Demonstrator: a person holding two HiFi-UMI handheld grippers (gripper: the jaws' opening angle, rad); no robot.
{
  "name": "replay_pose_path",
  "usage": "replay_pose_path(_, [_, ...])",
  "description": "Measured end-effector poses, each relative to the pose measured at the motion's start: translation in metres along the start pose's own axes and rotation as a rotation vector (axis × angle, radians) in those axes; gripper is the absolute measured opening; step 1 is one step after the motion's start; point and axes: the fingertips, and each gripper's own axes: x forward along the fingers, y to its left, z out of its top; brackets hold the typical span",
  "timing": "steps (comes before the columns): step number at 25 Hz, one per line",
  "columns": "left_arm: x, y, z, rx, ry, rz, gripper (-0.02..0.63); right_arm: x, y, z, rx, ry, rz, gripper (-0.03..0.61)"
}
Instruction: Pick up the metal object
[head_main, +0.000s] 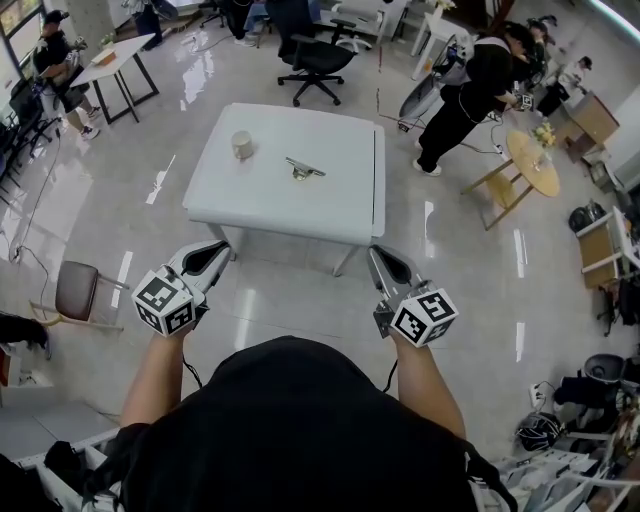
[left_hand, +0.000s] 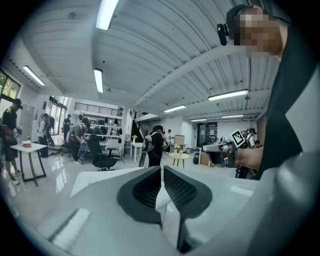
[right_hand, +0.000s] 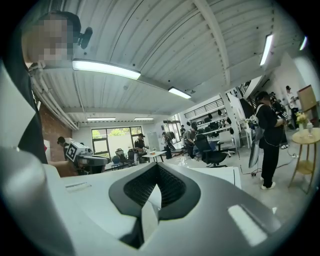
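— Where is the metal object (head_main: 303, 169)?

— Near the middle of the white counter (head_main: 330, 210), lying flat. It's small and shiny, silver with a brassy tint: a slim bar with a raised lump at its centre. A tan cup (head_main: 242, 145) stands to its left, apart from it.

— And the grippers?

— Both are held close to the person's body, short of the counter's near edge and well apart from the object. The left gripper (head_main: 222, 248) has its jaws pressed together with nothing between them. The right gripper (head_main: 378, 255) is the same, jaws closed and empty.
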Motion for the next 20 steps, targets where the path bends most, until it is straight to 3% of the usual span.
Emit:
replay_pose_path(11, [0.006,-0.028,-0.011,0.017,0.040,0.001,0.015,-0.011,-0.011,-0.005,0.001,-0.001,0.025,0.031])
replay_pose_path(20, [0.003,-0.033,-0.021,0.025,0.069,-0.022,0.017,-0.020,-0.012,-0.005,-0.030,0.005,-0.004,0.031])
